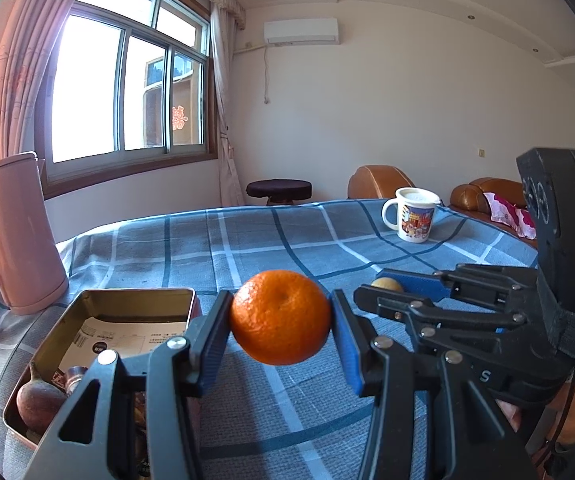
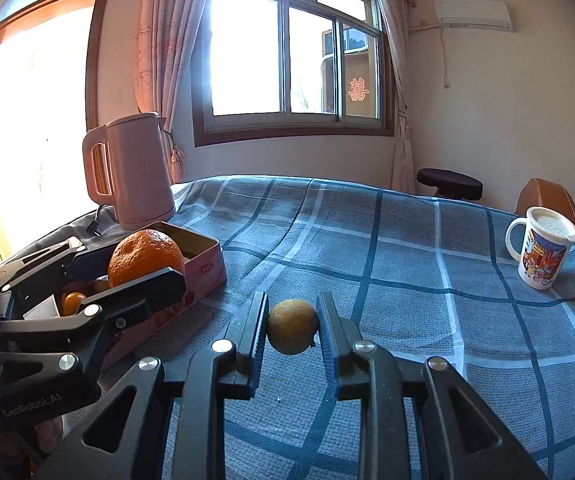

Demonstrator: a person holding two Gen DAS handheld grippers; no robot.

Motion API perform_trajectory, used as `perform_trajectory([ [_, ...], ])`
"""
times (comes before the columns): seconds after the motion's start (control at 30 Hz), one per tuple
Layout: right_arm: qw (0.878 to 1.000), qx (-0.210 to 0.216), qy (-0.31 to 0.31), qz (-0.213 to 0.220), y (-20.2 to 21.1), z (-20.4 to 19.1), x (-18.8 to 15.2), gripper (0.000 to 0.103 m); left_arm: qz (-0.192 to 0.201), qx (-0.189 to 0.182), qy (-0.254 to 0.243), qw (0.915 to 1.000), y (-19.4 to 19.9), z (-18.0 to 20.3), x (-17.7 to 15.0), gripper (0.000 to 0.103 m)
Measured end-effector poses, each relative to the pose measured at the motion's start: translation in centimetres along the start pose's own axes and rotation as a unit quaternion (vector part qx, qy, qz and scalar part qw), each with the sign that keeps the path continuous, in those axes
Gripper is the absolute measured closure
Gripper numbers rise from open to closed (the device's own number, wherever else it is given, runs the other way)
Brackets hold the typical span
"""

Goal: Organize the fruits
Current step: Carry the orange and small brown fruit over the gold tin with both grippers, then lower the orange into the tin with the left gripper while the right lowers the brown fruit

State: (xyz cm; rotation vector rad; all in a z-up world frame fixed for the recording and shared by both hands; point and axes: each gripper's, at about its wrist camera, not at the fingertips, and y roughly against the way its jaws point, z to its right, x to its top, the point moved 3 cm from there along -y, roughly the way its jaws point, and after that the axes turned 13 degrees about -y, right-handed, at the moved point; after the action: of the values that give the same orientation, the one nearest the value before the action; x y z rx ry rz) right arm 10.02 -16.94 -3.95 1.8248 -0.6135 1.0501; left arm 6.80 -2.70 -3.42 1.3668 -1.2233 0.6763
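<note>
Left gripper is clamped on an orange, pinched between both blue pads and held clear of the checked tablecloth, just right of the open tin box. Right gripper is clenched on one small yellow-brown fruit, carried above the cloth, to the right of the tin box. Inside the box a printed paper, one brown fruit and small orange fruits are seen; their full count cannot be told. One pink kettle stands behind the box. One lidded mug is set well apart, far right of the box.
</note>
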Motion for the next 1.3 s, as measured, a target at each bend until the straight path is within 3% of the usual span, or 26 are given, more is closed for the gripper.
perform_trajectory([
  [1.3,0.996,0.055,0.062,-0.009,-1.0,-7.9,0.9,0.076,-0.010,0.055,0.050,0.9972,3.0,-6.5,-1.6,0.053],
])
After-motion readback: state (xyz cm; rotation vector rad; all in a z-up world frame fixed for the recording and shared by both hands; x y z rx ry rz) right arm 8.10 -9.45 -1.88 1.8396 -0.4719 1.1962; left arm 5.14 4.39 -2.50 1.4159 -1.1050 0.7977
